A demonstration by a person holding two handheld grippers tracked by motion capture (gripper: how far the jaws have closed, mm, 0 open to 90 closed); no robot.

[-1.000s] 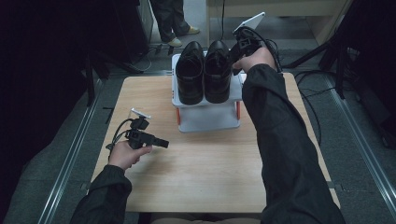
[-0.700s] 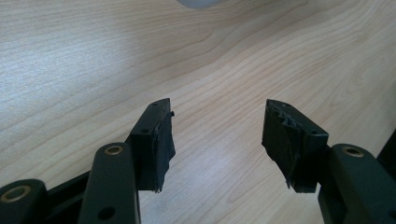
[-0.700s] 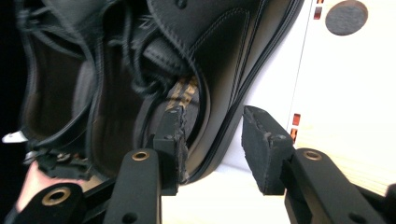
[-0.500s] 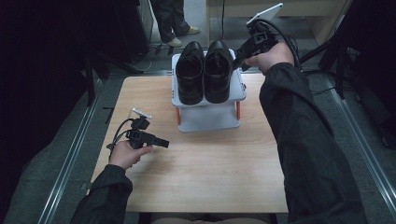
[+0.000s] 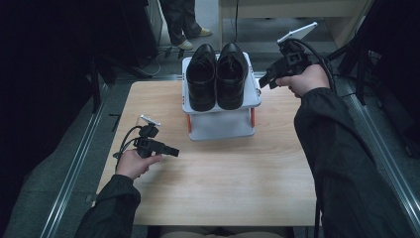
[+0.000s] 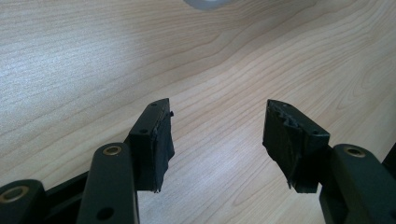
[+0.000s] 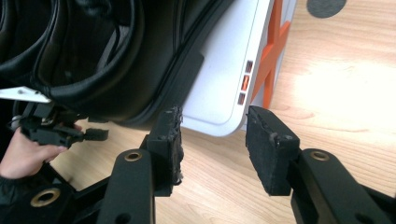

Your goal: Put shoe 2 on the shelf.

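Observation:
Two black leather shoes (image 5: 218, 74) stand side by side on a small white rack (image 5: 220, 126) with orange legs at the table's far middle. My right gripper (image 5: 264, 82) is held in the air just right of the rack's far corner, jaws open and pointing at it. In the right gripper view the open gripper (image 7: 212, 140) has nothing between its pads, with the right shoe (image 7: 107, 60) and the rack's white top (image 7: 224, 88) just ahead. My left gripper (image 5: 174, 152) hovers over the table's left part, also open (image 6: 217, 140) and holding nothing, above bare wood.
The wooden table (image 5: 223, 183) spreads in front of the rack. An orange rack leg (image 7: 273, 51) shows beside the right gripper. A person's legs (image 5: 181, 25) stand beyond the far edge. Metal floor rails (image 5: 74, 173) run along both sides.
My right gripper has drawn back from the heel of the right shoe, moving rightward and off the rack. The left hand and its gripper have stayed in place.

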